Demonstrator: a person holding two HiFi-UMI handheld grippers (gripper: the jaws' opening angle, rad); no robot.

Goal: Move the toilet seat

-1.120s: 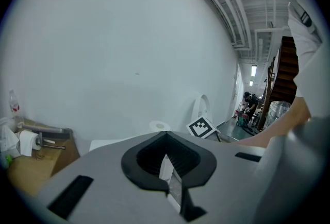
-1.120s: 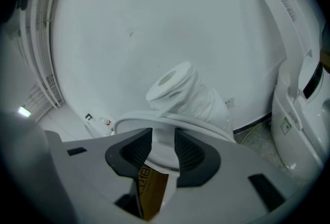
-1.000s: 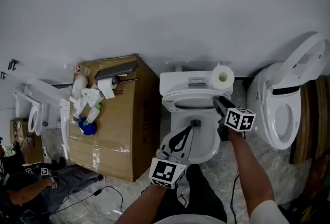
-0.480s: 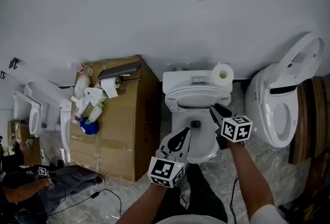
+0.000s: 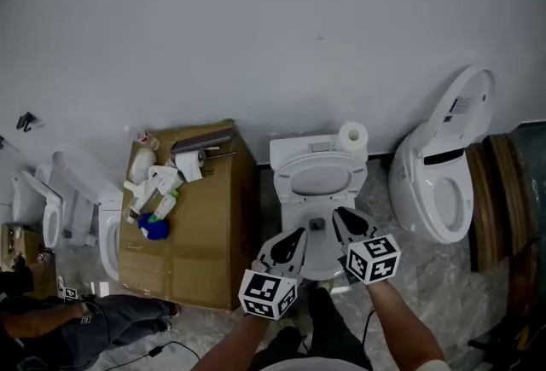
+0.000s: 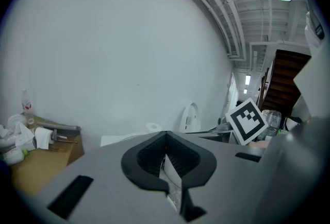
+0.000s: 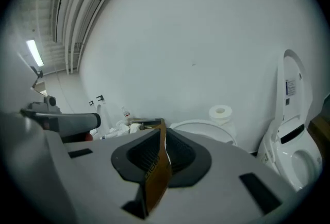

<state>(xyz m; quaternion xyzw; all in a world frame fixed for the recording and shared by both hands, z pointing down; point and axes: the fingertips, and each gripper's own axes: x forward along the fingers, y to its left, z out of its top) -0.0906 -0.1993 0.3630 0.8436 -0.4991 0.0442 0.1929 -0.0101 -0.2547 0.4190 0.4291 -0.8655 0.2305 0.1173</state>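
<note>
The white toilet (image 5: 317, 233) stands in the middle of the head view. Its seat (image 5: 320, 177) shows as a white oval ring up by the tank, and as a pale oval (image 7: 203, 130) in the right gripper view. My left gripper (image 5: 299, 234) hovers over the front left of the bowl, shut and holding nothing (image 6: 165, 135). My right gripper (image 5: 339, 214) is over the front right of the bowl, apart from the seat. Its jaws have just been closing, with nothing between them, and their tips meet (image 7: 161, 130).
A toilet paper roll (image 5: 352, 137) sits on the tank. Left of the toilet is a cardboard box (image 5: 192, 216) topped with bottles and tissue. Another toilet (image 5: 435, 182) with its lid up stands right, a third (image 5: 77, 199) far left. A person (image 5: 77, 318) sits at lower left.
My right gripper has drawn back from the seat's right rim toward the bowl's front, and its jaws have closed. The left gripper has drawn back a little. The view has pulled higher.
</note>
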